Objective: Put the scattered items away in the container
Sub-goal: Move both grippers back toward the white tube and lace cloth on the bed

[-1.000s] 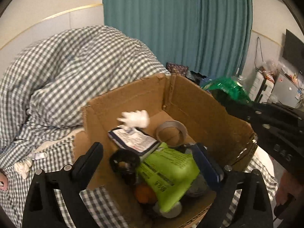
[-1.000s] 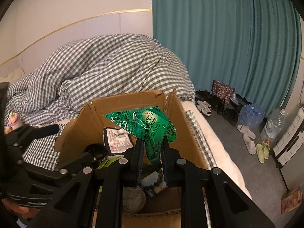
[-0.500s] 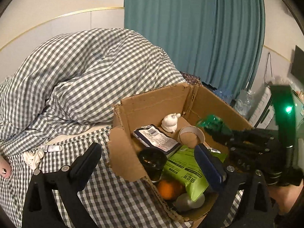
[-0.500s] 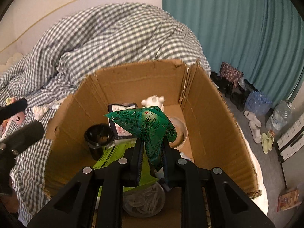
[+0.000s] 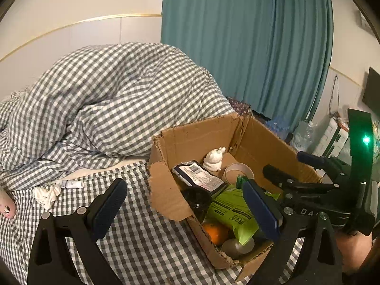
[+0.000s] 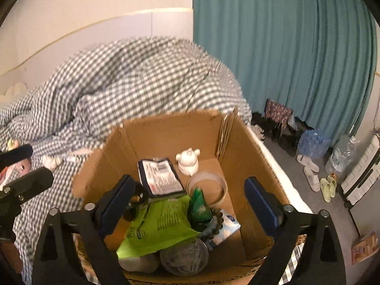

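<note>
The cardboard box (image 5: 194,130) (image 6: 166,130) stands on the checked bed. My right gripper (image 6: 188,182) (image 5: 289,166) hangs over it, its jaws opening wide with nothing between the pads. Below it the dark green packet (image 6: 199,206) (image 5: 241,181) lies loose among a lime pouch (image 6: 159,225), a tape roll (image 6: 206,185), a white figurine (image 6: 188,161) and a labelled dark packet (image 6: 159,175). My left gripper (image 5: 182,187) (image 6: 23,166) is open and empty at the box's left side. A white tube (image 5: 72,184) and a crumpled tissue (image 5: 47,194) lie on the sheet to the left.
A bunched checked duvet (image 5: 114,99) fills the bed behind the box. A pink item (image 5: 7,209) sits at the far left edge. Right of the bed are the teal curtain (image 6: 285,59), shoes (image 6: 308,166) and water bottles (image 6: 342,154) on the floor.
My right gripper has gone from shut on the green packet to wide open, and the packet has dropped into the box. My left gripper has drawn back leftward from the box.
</note>
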`<state>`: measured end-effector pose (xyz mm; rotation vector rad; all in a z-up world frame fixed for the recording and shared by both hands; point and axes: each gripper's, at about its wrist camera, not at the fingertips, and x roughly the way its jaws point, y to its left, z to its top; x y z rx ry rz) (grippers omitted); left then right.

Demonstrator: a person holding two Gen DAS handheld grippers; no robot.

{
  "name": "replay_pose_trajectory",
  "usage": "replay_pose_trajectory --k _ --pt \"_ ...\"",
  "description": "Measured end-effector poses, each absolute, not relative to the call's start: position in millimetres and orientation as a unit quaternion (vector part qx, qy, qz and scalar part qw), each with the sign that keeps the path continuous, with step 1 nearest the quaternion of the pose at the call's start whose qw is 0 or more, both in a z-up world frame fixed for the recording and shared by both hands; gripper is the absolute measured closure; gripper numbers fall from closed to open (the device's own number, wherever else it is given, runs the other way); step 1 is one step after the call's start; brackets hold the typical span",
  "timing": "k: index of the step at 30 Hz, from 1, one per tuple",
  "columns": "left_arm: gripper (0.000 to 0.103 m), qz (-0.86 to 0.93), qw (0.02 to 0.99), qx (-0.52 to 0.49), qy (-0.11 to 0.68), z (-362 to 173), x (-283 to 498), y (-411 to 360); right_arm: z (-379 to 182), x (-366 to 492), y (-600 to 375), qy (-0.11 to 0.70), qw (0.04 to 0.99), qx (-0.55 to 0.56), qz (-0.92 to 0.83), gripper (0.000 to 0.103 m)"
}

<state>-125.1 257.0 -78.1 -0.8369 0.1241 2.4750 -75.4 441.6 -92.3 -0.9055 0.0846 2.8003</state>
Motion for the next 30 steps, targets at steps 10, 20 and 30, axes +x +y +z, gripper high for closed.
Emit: replay_pose_trajectory --k 10,20,30 --pt "0.0 0.926 0.238 -0.291 0.04 -52 -99 210 -74 -46 427 0.063 0.101 -0.271 0.955 0.0" --pt "0.0 0.94 0.194 -0.281 0.015 -37 -79 152 -52 -28 392 0.049 0.087 -0.257 0.961 0.0" --pt "0.0 0.951 0.148 -0.27 0.006 -36 -67 84 -45 -31 337 0.022 0.055 -0.262 0.963 0.0"
